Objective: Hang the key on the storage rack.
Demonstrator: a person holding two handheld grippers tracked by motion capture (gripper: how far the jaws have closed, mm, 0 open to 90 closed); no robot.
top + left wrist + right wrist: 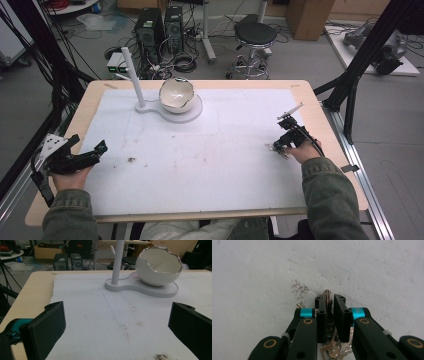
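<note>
The right gripper (pixel 329 305) pinches a bunch of keys (pixel 327 301) low over the white mat (pixel 210 155) at its right side; the left gripper (pixel 117 322) rests spread. The thin key could twist or slip free when lifted toward the bowl (pixel 176 93).

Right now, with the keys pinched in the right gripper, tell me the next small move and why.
Probably lift the right gripper straight up a little. Its jaws are shut on the keys, one blade sticking out between the pads down at the white mat. The likely goal, the egg-shaped bowl on its stand, sits far across the table, so clear the mat first.
</note>
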